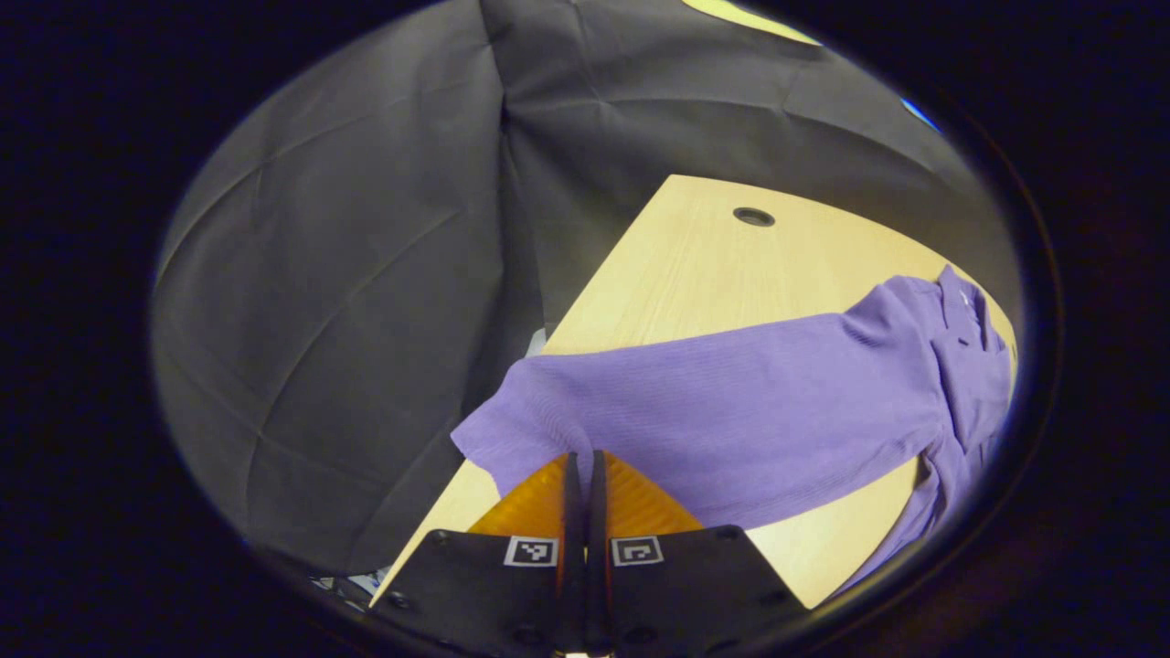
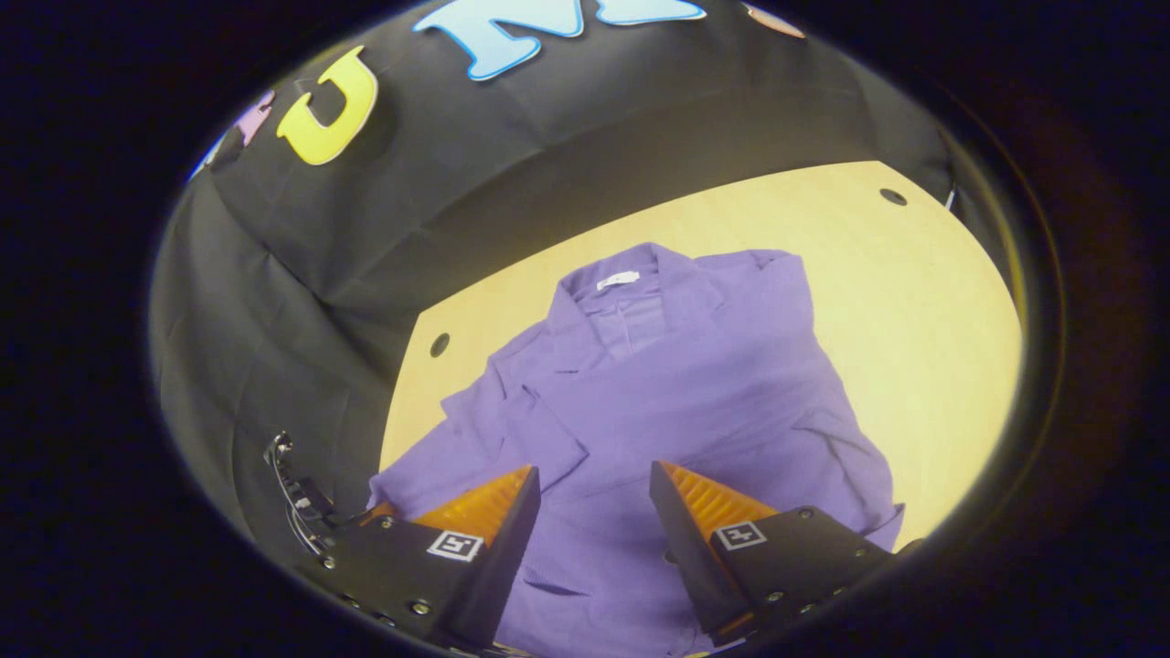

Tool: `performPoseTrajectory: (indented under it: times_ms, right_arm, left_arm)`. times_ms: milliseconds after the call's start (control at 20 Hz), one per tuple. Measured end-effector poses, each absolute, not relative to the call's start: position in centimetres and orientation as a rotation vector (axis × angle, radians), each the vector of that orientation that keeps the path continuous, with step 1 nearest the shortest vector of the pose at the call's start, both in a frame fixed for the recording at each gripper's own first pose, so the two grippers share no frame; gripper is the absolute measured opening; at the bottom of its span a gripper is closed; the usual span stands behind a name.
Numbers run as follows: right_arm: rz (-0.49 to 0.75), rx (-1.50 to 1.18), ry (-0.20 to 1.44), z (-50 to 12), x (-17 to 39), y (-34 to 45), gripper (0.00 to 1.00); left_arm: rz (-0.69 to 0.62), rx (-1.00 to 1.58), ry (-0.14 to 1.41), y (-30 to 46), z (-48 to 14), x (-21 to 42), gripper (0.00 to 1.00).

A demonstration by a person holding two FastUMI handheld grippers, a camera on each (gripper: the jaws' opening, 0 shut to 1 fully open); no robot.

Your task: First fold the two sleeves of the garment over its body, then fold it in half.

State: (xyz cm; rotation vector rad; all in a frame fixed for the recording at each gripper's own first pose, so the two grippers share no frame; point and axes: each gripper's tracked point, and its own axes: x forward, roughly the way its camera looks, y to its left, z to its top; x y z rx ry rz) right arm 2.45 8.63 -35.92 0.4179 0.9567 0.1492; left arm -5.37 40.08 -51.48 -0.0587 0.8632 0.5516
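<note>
One wooden table [image 2: 914, 302] holds one purple shirt [image 2: 695, 393]. Left gripper [image 1: 585, 457] pinches the shirt's edge tight. Right gripper [image 2: 594, 480] is spread wide above the shirt.

Garment [image 2: 676, 402]: purple collared shirt, ribbed knit.
Pose: spread flat, collar [image 2: 622, 283] toward the wall.
Sleeve [image 2: 512, 411]: folded over the body.

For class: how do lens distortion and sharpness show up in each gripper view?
Left gripper view: the table edges bow and the shirt smears toward the rim. Right gripper view: the table's far edge curves, the shirt collar stays fairly sharp, and the rim darkens.
</note>
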Motion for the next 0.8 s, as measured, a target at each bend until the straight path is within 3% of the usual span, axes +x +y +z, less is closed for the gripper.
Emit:
performPoseTrajectory:
  times_ms: [350,800]
  right_arm:
    - [0.118,0.467,0.931,-35.1,1.4,5.6,0.77]
    - [-0.005,0.551,0.902,-35.0,-2.9,-1.3,0.77]
  left_arm:
    - [0.284,0.04,0.7,27.8,-44.2,2.4,0.07]
    - [-0.017,0.032,0.619,7.0,-39.6,10.1,0.07]
